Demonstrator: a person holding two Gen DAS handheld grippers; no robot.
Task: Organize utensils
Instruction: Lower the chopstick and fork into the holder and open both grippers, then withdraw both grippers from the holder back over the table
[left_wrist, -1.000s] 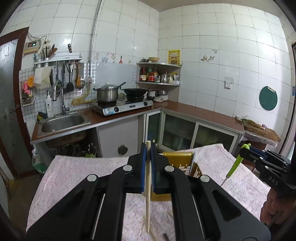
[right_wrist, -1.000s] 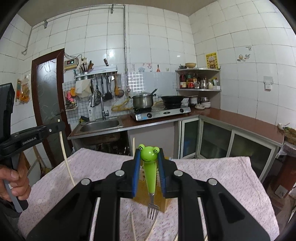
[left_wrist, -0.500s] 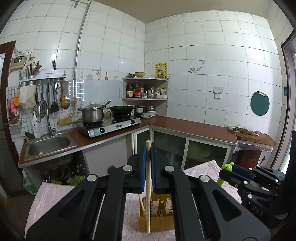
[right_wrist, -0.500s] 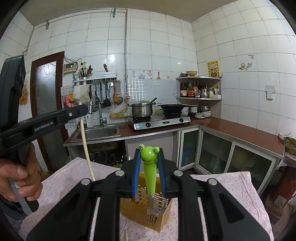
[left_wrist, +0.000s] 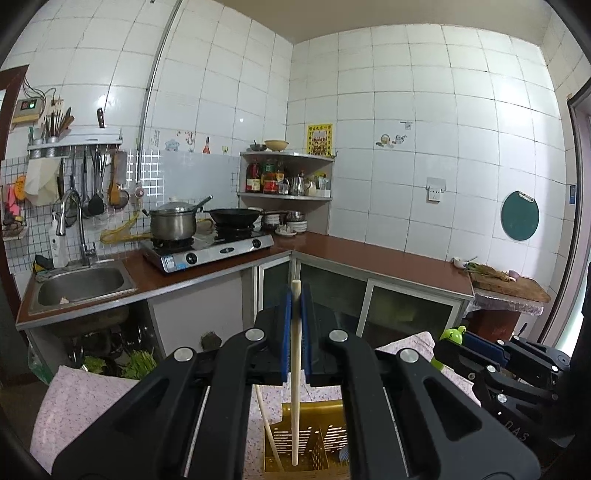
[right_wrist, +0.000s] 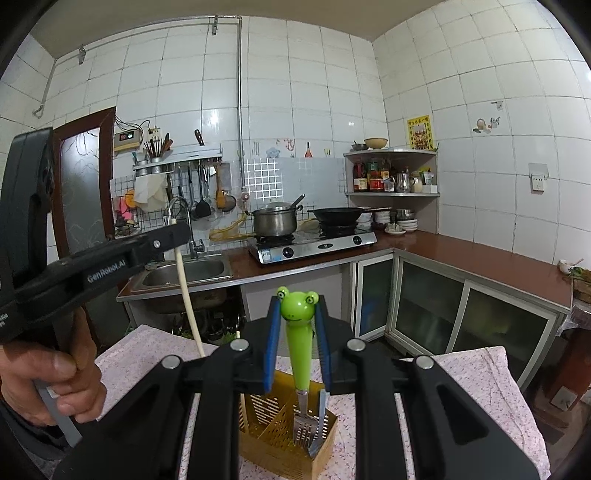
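Note:
My left gripper (left_wrist: 295, 306) is shut on a pale chopstick (left_wrist: 294, 387) that hangs upright, its lower tip over the yellow slotted utensil holder (left_wrist: 314, 439). A second chopstick (left_wrist: 267, 428) leans in the holder's left side. My right gripper (right_wrist: 297, 306) is shut on a green frog-handled fork (right_wrist: 297, 347). Its tines are low, at the mouth of the right compartment of the holder (right_wrist: 269, 417). A grey-blue utensil (right_wrist: 320, 417) leans there too. The right wrist view shows the left gripper (right_wrist: 166, 238) with its chopstick (right_wrist: 188, 299). The left wrist view shows the right gripper (left_wrist: 476, 350).
The holder stands on a table with a pink floral cloth (right_wrist: 484, 380). A person's hand (right_wrist: 55, 380) holds the left gripper's handle. Beyond the table are the counter with a sink (left_wrist: 79, 286), a stove (left_wrist: 210, 251) with a pot and a wok, a corner shelf, and a chopping board (left_wrist: 506, 284).
Both grippers have moved forward across the table, each still holding its utensil. The holder, earlier ahead of them, is now right below, and the fork's tines have come down to it.

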